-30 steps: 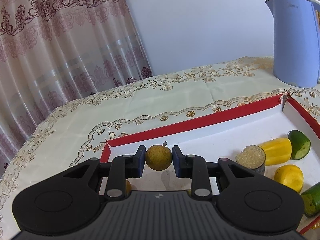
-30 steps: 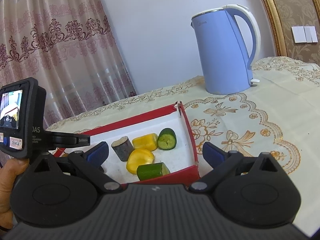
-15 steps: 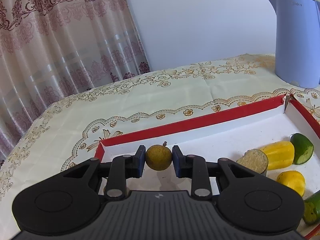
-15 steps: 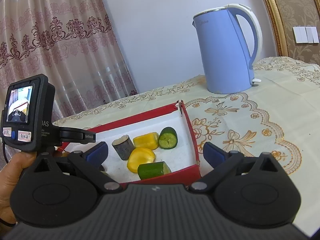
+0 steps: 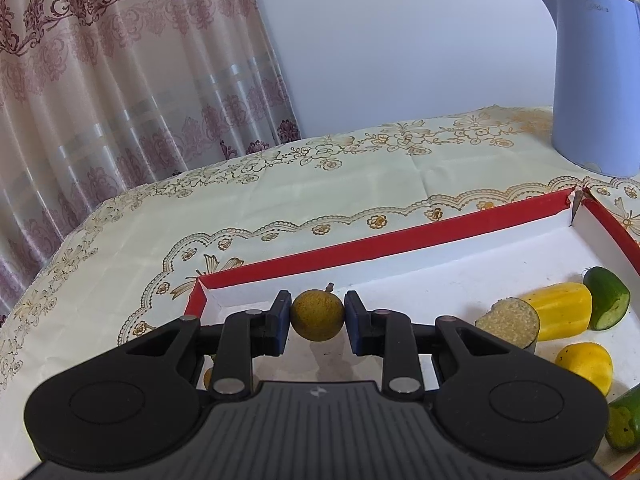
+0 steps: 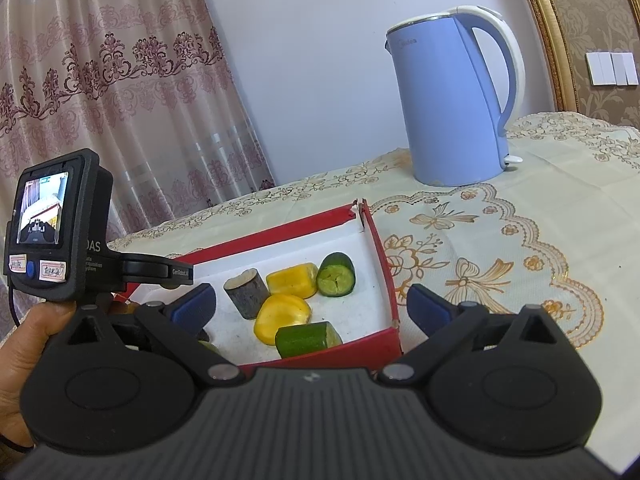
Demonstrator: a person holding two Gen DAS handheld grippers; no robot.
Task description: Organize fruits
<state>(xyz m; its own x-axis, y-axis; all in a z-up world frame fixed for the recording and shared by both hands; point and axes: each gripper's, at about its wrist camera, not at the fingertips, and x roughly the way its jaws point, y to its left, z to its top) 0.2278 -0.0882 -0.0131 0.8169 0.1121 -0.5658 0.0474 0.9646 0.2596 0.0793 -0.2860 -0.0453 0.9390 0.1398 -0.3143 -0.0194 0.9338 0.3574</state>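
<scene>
Between my left pads: the round brown fruit (image 5: 317,314), clamped by my left gripper (image 5: 316,326) over the red tray (image 5: 384,245).
Ahead of my right gripper (image 6: 310,306): jaws wide apart, cut pieces (image 6: 283,316) between them.

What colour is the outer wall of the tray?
Red; the tray is white inside. The right wrist view shows it best.

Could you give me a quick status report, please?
Left gripper shut on round fruit, above tray. Right gripper open, empty. Path clear.
</scene>
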